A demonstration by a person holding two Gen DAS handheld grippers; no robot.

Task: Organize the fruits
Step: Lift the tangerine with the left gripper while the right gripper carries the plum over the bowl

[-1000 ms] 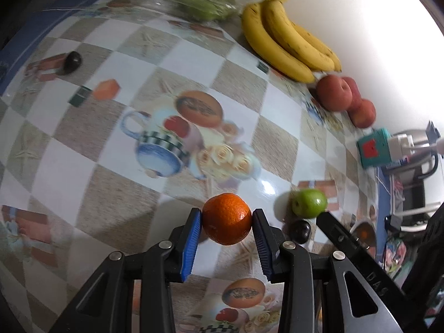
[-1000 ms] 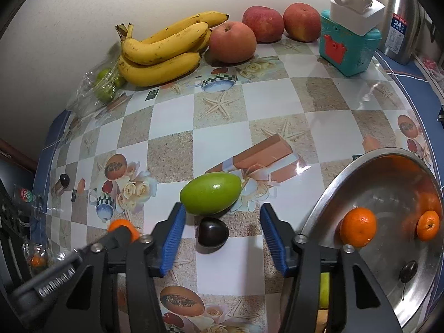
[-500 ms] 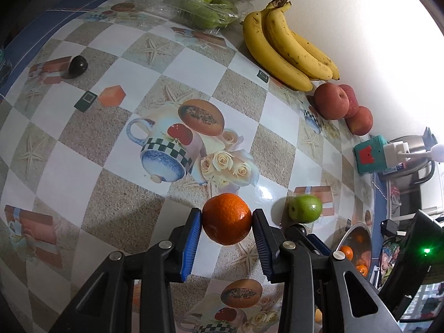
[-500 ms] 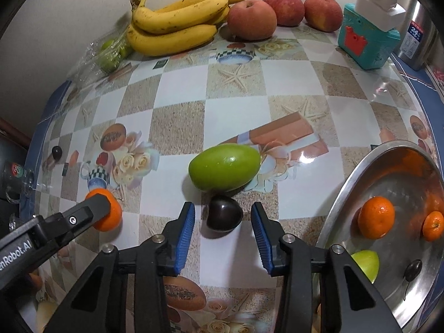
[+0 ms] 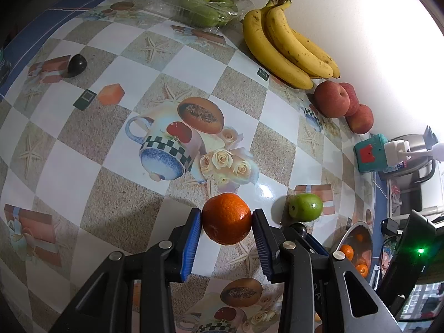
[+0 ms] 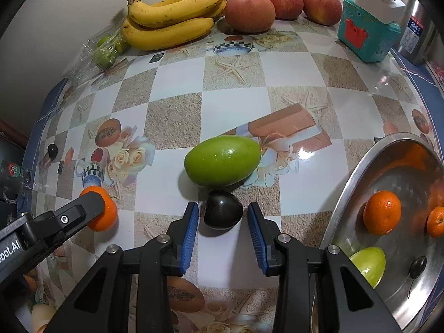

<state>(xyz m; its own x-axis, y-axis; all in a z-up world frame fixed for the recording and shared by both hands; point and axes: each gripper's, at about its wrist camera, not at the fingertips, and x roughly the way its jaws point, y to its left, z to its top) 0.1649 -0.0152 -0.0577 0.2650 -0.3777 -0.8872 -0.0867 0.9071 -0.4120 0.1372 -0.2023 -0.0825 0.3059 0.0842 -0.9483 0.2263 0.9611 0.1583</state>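
While right claw (image 6: 222, 220) closes around dark plum (image 6: 223, 213) at lower centre, pads not yet pressing, green fruit (image 6: 222, 164) touches plum just above; steel bowl (image 6: 358, 172) lower right; left claw (image 5: 226, 219) pinches orange (image 5: 227, 218) over surface (image 5: 83, 149)

You were working at a home kitchen table — its glossy oilcloth (image 6: 236, 105) was printed with checks, starfish, teacups and roses, the kind of cover a household lays down. Against the plain white wall (image 5: 347, 14) lay a bunch of bananas (image 6: 172, 19) and three red apples (image 6: 249, 11), with small green fruit in a clear plastic box (image 5: 202, 11) beside them. At the far corner stood a teal toy-like box (image 6: 366, 36) and a steel kettle or flask (image 6: 416, 36) with a label — ordinary domestic clutter. A steel bowl (image 6: 360, 172) held tangerines (image 6: 382, 212) at the table's edge.
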